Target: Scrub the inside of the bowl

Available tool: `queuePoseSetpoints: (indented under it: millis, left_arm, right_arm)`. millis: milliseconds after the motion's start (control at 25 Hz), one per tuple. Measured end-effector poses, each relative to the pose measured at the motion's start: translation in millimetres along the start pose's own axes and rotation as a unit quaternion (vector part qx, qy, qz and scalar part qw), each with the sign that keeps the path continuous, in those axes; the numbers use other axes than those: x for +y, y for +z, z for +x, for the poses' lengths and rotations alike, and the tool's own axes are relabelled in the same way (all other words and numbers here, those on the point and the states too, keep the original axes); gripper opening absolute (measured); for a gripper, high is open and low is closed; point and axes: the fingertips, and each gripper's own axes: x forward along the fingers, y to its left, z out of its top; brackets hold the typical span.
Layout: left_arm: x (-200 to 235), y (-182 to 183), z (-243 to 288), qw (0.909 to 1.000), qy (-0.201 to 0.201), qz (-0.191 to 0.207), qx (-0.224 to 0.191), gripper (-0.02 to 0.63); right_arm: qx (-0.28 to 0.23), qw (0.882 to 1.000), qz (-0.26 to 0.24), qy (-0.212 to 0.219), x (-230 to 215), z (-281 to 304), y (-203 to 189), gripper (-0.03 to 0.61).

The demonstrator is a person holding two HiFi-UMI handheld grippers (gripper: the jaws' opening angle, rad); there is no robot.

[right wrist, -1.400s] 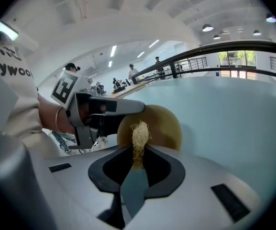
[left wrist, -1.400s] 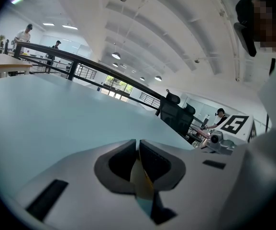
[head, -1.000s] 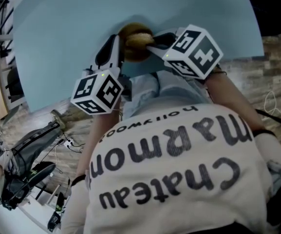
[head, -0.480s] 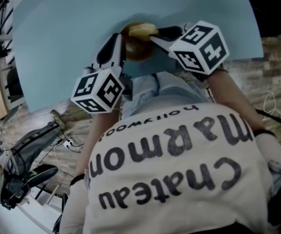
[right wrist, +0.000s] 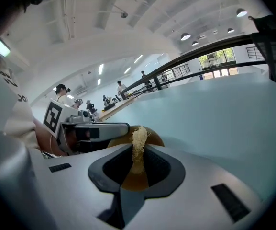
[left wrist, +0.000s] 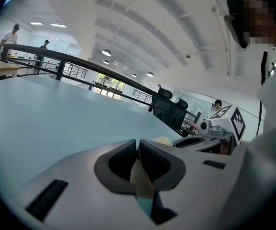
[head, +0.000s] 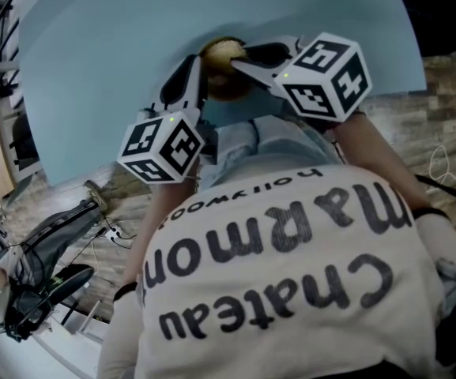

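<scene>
A brown bowl point(head: 226, 81) sits near the front edge of the light blue table point(head: 109, 46). My left gripper point(head: 198, 73) is at the bowl's left side, shut on its rim; in the left gripper view the thin tan rim point(left wrist: 141, 174) sits pinched between the pads of the left gripper point(left wrist: 138, 146). My right gripper point(head: 239, 58) reaches in from the right, over the bowl. In the right gripper view the right gripper point(right wrist: 138, 151) is shut on a pale fibrous scrubber point(right wrist: 138, 145), with the bowl point(right wrist: 155, 139) just beyond it. Most of the bowl's inside is hidden.
The table's front edge runs just under both grippers, against the person's shirt point(head: 283, 267). Black gear and cables point(head: 46, 243) lie on the floor at lower left. Office chairs point(left wrist: 169, 111) and a railing point(left wrist: 56, 61) stand beyond the table's far side.
The right gripper with the scrubber has shifted a little up and to the right over the bowl. The left gripper has held the rim almost still.
</scene>
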Motion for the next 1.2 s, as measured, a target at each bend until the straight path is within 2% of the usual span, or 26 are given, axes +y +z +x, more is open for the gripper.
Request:
queuePoseSetpoints:
  millis: [440,680,880,1200]
  left_arm:
    - [6,-1,-3,0.9998,0.011,-0.014,-0.003,0.025]
    - [10,2,-5,0.9996,0.021,-0.02,-0.008,0.025]
    - [9,-2,-12,0.9992,0.029,-0.025,-0.01,0.025]
    - [26,-2,-40,0.9988,0.035,-0.031,-0.015,0.025]
  right_arm:
    - [0.023,0.997,-0.009,0.073,31,6,-11,0.081]
    - [0.052,0.995,-0.011,0.085,32,6,-26,0.081]
    - [0.069,0.994,-0.003,0.082,29,3,-35,0.08]
    - [0.1,0.993,-0.052,0.027,27,19,-32,0.078]
